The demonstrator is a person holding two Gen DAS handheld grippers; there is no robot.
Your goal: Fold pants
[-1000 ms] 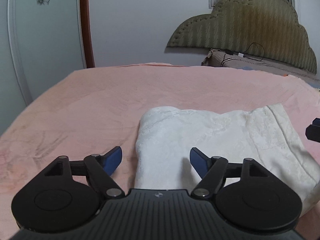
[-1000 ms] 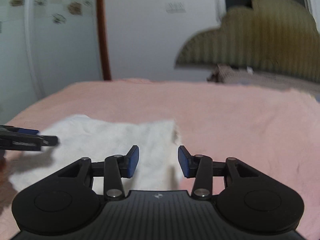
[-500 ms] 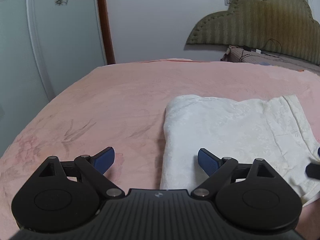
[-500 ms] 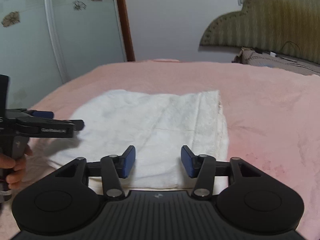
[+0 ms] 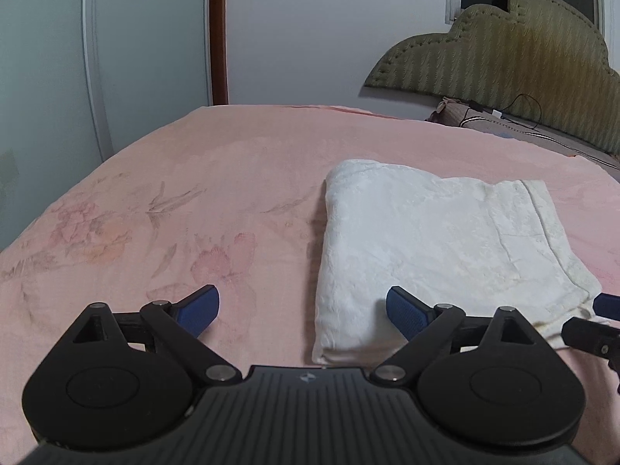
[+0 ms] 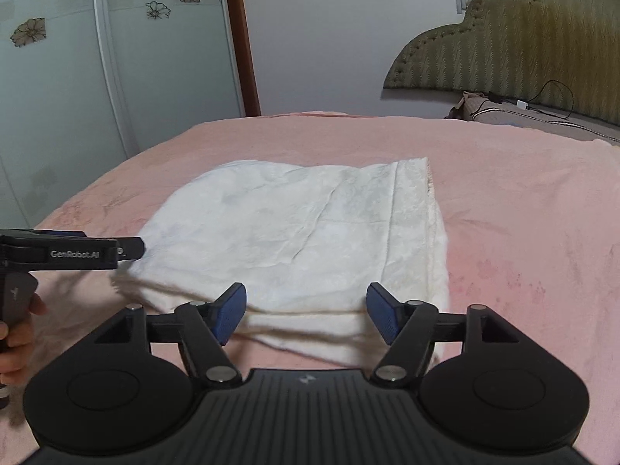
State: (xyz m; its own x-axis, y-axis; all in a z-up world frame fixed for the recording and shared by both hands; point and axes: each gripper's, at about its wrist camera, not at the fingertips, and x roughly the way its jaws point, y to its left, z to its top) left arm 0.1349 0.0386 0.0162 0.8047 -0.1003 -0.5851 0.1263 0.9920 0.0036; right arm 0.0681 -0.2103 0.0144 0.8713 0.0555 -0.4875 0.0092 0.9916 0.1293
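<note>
Left claw [image 5: 302,312] is opening with nothing between its pads, near the folded edge of the white pants [image 5: 426,248] — they lie flat on the pink bed [image 5: 193,193]. Right claw [image 6: 306,316] is opening too, empty, probably since the fold looks complete.

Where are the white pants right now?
The folded white pants lie flat on the pink bedspread, just ahead of the right gripper and right of the left gripper, touched by neither.
</note>
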